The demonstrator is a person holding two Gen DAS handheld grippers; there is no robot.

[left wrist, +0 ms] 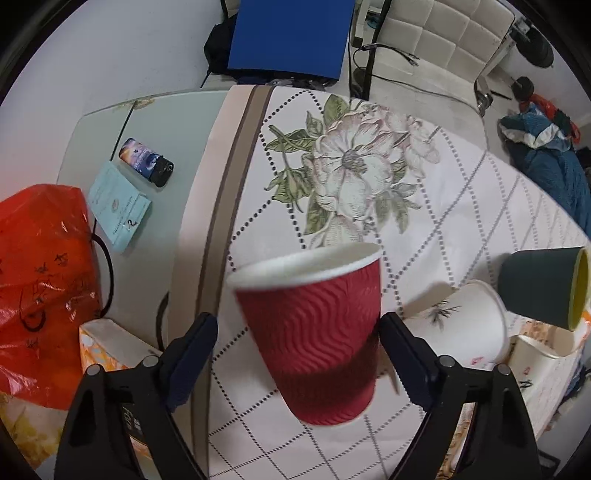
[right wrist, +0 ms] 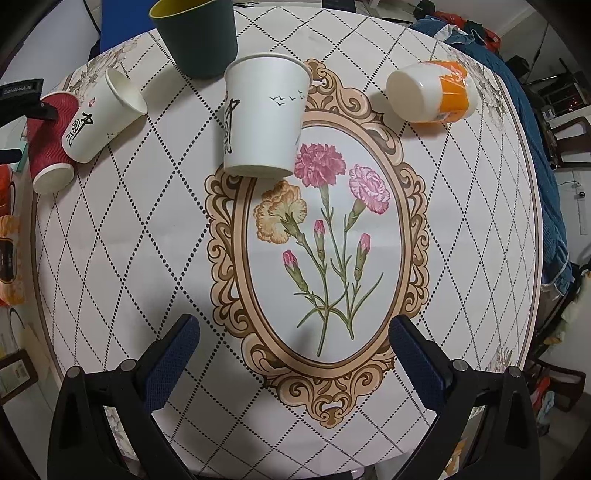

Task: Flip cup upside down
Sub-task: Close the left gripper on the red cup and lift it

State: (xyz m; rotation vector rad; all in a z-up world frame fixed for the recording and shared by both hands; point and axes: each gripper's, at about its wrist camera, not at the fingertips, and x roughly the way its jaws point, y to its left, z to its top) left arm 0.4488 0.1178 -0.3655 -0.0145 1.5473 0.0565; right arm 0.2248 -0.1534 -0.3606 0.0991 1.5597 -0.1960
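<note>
Red wavy-ribbed cup [left wrist: 317,339]; dark green cup [right wrist: 197,35], yellow inside; orange-banded white cup [right wrist: 432,92]; floral diamond-grid tablecloth [right wrist: 461,221].

On the counter [right wrist: 461,229], the ridged cup [left wrist: 317,343] sits between the left claw [left wrist: 299,354] fingers, at the far left edge seen from the right wrist. Just right of it lies a paper cup [right wrist: 99,118] on its side, then a dark cup [right wrist: 199,37] behind an upright paper cup [right wrist: 262,122]. A banded cup [right wrist: 432,92] lies well right. The phone [left wrist: 147,161] and booklet [left wrist: 120,206] lie left of the cloth.

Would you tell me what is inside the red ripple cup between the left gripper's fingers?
Only the white inner wall near the rim of the red ripple cup shows; its bottom is hidden by its own front wall, so any contents cannot be seen.
</note>
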